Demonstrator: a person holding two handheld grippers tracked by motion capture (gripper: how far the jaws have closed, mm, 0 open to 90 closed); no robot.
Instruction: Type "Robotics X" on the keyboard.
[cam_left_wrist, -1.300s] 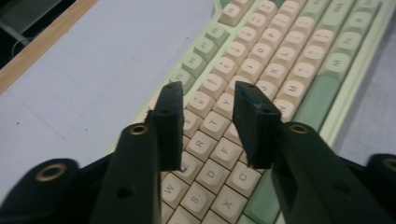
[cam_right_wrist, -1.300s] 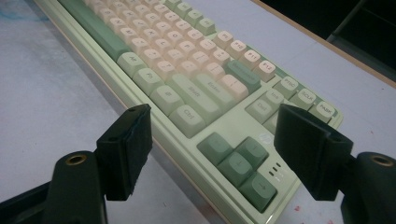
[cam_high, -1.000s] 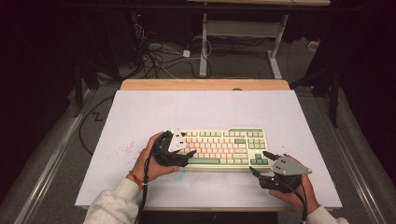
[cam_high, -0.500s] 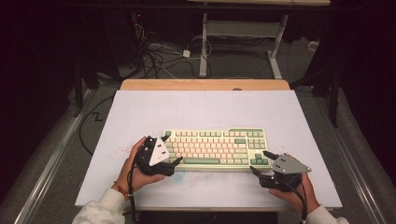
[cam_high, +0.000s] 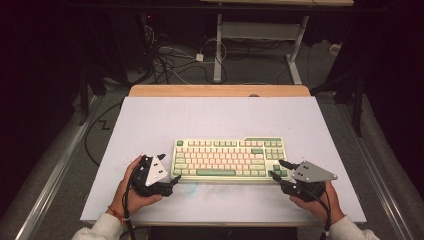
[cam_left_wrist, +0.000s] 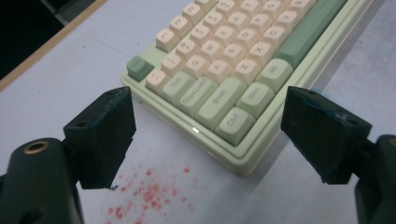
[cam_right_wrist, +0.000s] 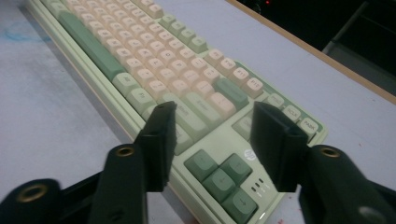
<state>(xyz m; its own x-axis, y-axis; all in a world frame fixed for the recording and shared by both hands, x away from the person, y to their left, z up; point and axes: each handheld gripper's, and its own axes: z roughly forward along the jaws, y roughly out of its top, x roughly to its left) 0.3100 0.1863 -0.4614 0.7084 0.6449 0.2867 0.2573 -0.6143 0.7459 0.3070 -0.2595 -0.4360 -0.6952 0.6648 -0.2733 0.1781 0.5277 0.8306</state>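
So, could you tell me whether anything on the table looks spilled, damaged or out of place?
Yes: red specks are scattered on the white table just off the keyboard's near left corner, like a stain. The keyboard itself lies square and looks intact.

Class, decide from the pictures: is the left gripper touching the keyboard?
Apart. In the left gripper view, the left gripper has its jaws spread wide on either side of the keyboard corner, with bare table visible between each jaw and the case.
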